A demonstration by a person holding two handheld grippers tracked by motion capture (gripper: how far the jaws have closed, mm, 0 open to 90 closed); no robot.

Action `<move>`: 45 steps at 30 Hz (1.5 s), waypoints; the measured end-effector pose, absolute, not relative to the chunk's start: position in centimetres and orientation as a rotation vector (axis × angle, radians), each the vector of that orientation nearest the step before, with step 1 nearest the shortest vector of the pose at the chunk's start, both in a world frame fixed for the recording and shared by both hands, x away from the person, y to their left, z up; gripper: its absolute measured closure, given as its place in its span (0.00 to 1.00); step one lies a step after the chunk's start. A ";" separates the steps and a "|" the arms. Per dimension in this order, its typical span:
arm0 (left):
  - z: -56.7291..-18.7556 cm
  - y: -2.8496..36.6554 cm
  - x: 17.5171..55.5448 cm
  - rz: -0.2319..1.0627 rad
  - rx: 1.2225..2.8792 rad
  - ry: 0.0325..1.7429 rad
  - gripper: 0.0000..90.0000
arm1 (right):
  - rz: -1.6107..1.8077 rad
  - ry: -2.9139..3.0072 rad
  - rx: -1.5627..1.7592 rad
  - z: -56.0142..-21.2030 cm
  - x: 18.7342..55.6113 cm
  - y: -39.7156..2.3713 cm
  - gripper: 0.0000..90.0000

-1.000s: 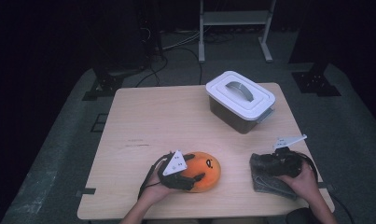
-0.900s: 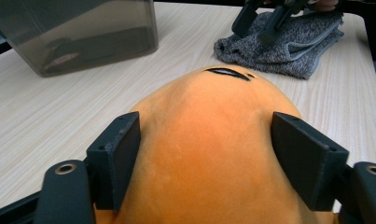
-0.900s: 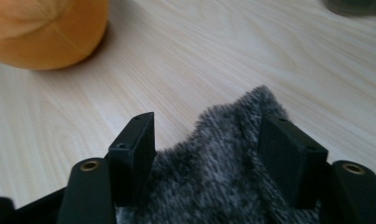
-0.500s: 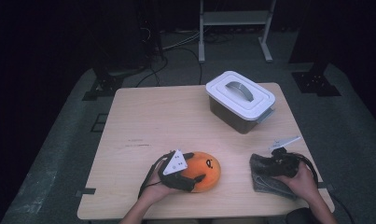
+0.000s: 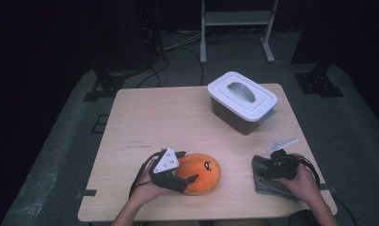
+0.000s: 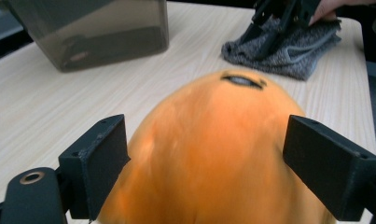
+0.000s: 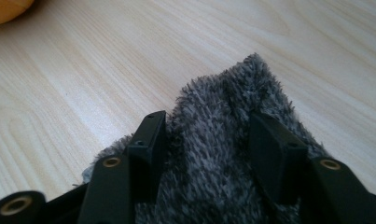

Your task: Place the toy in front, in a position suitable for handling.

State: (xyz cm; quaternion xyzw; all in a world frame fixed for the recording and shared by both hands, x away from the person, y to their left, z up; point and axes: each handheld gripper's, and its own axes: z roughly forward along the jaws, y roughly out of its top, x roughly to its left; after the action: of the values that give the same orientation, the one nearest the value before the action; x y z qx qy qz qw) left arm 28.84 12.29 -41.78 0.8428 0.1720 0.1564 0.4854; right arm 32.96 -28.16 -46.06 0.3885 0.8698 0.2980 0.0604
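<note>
An orange rounded soft toy (image 5: 203, 172) with a small dark face mark lies near the table's front edge. My left gripper (image 5: 187, 165) straddles it from the left. In the left gripper view the toy (image 6: 213, 140) spans the gap between the jaws of that gripper (image 6: 206, 154), which have just been opening and stand at its sides without squeezing. A grey fleecy cloth (image 5: 264, 181) lies crumpled at the front right. My right gripper (image 5: 267, 167) is down on it. Its jaws (image 7: 209, 123) have just been closing and now pinch a raised fold of the cloth (image 7: 251, 79).
A dark translucent box (image 5: 242, 96) with a white handled lid stands at the back right of the wooden table (image 5: 168, 117); it shows as a smoky wall (image 6: 92, 28) in the left gripper view. Metal stand legs and cables lie on the floor beyond.
The right gripper has edged slightly left over the cloth. The left hand and the orange toy have kept their place.
</note>
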 end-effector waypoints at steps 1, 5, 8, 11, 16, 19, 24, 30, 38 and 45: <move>-41.8 12.3 28.8 0.381 2.051 0.419 0.16 | 0.902 2.632 1.176 -46.1 33.0 -28.2 0.54; -42.2 12.9 29.0 0.335 2.072 0.401 0.27 | 0.873 2.620 1.203 -45.9 33.2 -28.3 0.67; -42.9 12.7 29.1 0.289 2.079 0.364 0.34 | 0.868 2.618 1.238 -45.8 33.4 -28.5 0.77; -43.1 12.5 29.2 0.287 2.075 0.357 0.36 | 0.889 2.627 1.237 -45.9 33.5 -28.6 0.82; -43.4 12.3 29.8 0.279 2.070 0.346 0.38 | 1.004 2.689 1.276 -46.2 34.0 -29.5 0.85; -43.5 12.0 30.1 0.272 2.073 0.327 0.40 | 1.028 2.728 1.264 -46.1 34.2 -29.7 0.87; -43.4 11.5 30.9 0.224 2.066 0.318 0.41 | 1.127 2.741 1.158 -44.3 33.8 -28.7 0.87; -43.0 10.2 32.1 0.188 2.080 0.286 0.41 | 1.239 2.760 0.871 -40.6 32.8 -24.2 0.87; -43.6 10.4 31.6 0.197 2.038 0.282 0.41 | 1.339 2.808 0.601 -38.6 32.5 -17.9 0.87; -43.7 10.9 31.3 0.208 2.055 0.266 0.41 | 1.402 2.835 0.650 -40.8 33.0 -17.6 0.87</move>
State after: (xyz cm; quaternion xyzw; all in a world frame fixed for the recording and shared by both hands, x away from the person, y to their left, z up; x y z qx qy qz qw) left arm 31.34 10.87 -43.67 0.8515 0.1103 0.0861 0.5053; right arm 33.00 -17.63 -40.75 0.2012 0.8772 0.4338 -0.0436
